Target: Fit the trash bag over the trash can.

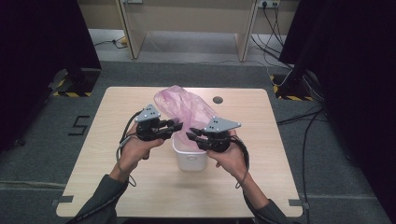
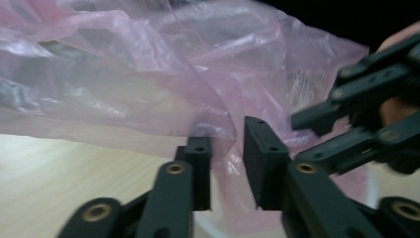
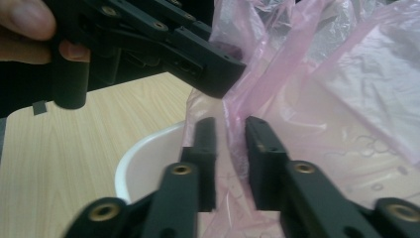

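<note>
A thin pink plastic bag [image 1: 182, 105] stands bunched up out of a small white bin [image 1: 191, 161] at the middle of the table. My left gripper [image 1: 179, 125] reaches the bag from the left at the bin's rim. In the left gripper view its jaws [image 2: 228, 144] stand a little apart with pink film [image 2: 148, 74] hanging between them. My right gripper [image 1: 190, 135] comes in from the right, tips close to the left one's. Its jaws [image 3: 230, 134] are also slightly apart, astride a fold of the bag [image 3: 346, 99] just over the bin's rim [image 3: 143, 148].
The wooden table [image 1: 140, 186] has bare room all round the bin. A dark cable grommet [image 1: 217, 99] sits near the far edge. Black curtains, stands and floor cables lie beyond the table.
</note>
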{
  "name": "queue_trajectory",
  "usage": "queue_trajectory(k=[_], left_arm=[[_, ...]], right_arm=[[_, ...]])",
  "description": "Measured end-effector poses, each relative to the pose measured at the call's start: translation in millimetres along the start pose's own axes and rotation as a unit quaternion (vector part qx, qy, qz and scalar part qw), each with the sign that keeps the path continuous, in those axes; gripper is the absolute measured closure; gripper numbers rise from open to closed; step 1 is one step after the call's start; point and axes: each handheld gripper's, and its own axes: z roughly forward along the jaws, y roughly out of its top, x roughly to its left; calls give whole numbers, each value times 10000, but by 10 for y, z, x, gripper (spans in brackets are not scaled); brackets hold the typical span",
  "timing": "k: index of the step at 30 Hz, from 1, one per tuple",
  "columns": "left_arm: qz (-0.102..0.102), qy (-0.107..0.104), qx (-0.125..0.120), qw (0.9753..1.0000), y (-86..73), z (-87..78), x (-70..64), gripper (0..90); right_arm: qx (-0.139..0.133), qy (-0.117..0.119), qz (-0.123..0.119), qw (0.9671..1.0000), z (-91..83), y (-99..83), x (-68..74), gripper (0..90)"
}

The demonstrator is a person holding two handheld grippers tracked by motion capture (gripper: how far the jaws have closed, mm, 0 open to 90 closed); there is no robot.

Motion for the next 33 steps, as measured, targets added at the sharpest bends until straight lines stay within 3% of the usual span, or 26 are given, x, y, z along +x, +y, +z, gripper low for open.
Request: queue_trajectory(k=[3, 4, 5, 9, 10, 11, 14, 16, 18, 20, 22, 23, 26, 30, 33], left_arm=[[159, 6, -49, 9999, 2, -59, 12, 798], [159, 6, -49, 9999, 2, -59, 12, 801], [236, 17, -37, 9997, 1, -69, 19, 803], [312, 19, -40, 9995, -7, -108, 21, 805], [357, 24, -32, 9994, -6, -113, 16, 804], [437, 26, -41, 9990, 1, -123, 3, 803], [455, 1, -61, 9989, 12, -130, -10, 798], [466, -12, -63, 9989, 24, -126, -17, 794], [453, -4, -76, 9989, 36, -122, -14, 792], [429, -18, -96, 9990, 48, -126, -11, 788], [429, -21, -104, 9990, 55, -129, -9, 787], [422, -13, -147, 9990, 71, -139, -4, 786], [445, -16, -185, 9988, 93, -154, -9, 791], [491, 14, -268, 9984, 138, -192, -15, 792], [544, -34, -260, 9982, 143, -205, -35, 789]], right_arm=[[-54, -100, 28, 9999, -196, 92, -14, 557], [-54, -100, 28, 9999, -196, 92, -14, 557], [-163, -98, 114, 9998, -326, 165, -30, 525], [-313, -369, 110, 9988, -530, 287, -89, 473], [-293, -685, 123, 9971, -636, 359, -158, 425], [-239, -820, 112, 9963, -675, 390, -196, 408], [11, -1065, 183, 9941, -724, 461, -311, 385], [90, -1080, 223, 9939, -714, 470, -354, 388], [323, -951, 373, 9942, -656, 461, -441, 423], [564, -669, 382, 9954, -547, 391, -504, 627], [627, -543, 361, 9959, -512, 364, -493, 679], [774, -379, 216, 9961, -445, 323, -445, 759], [892, -215, 108, 9957, -356, 311, -345, 828], [845, -28, -80, 9964, -285, 359, -231, 857], [999, 204, -178, 9946, -142, 346, -97, 869]])
